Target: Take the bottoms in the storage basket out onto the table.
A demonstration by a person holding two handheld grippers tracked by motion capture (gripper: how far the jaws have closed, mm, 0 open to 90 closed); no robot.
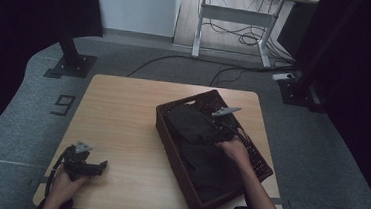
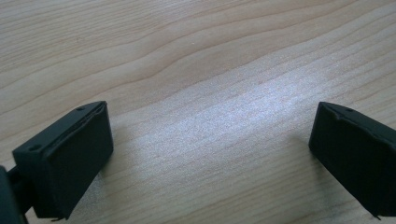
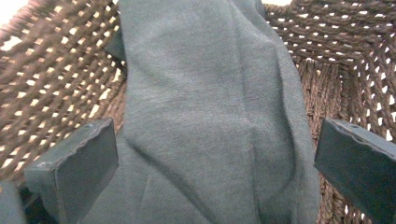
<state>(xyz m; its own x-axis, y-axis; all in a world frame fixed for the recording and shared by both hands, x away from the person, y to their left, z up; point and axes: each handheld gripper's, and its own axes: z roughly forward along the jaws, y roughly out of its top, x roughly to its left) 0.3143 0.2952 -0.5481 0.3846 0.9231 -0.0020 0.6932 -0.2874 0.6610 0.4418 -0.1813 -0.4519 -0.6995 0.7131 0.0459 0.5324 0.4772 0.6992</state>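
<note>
1. While the right tongs (image 1: 210,131) hang wide open inside the woven basket (image 1: 171,138), the dark cloth (image 3: 210,116) lies directly beneath them, running lengthwise along the basket.
2. The left tongs (image 1: 99,167), also wide and empty, rest on the tabletop (image 2: 201,70), well left of the basket.

Dark matt cloth (image 3: 210,116) lies in a rough woven wicker basket (image 3: 56,79); the counter (image 2: 196,70) is smooth, pale wood grain.

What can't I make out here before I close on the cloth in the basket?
- Basket floor: covered by the dark cloth in the high view and the right gripper view.
- What kind of garment the cloth is: folds too dark in the high view, cropped in the right gripper view.
- Right gripper fingers: hidden by the hand in the high view.
</note>
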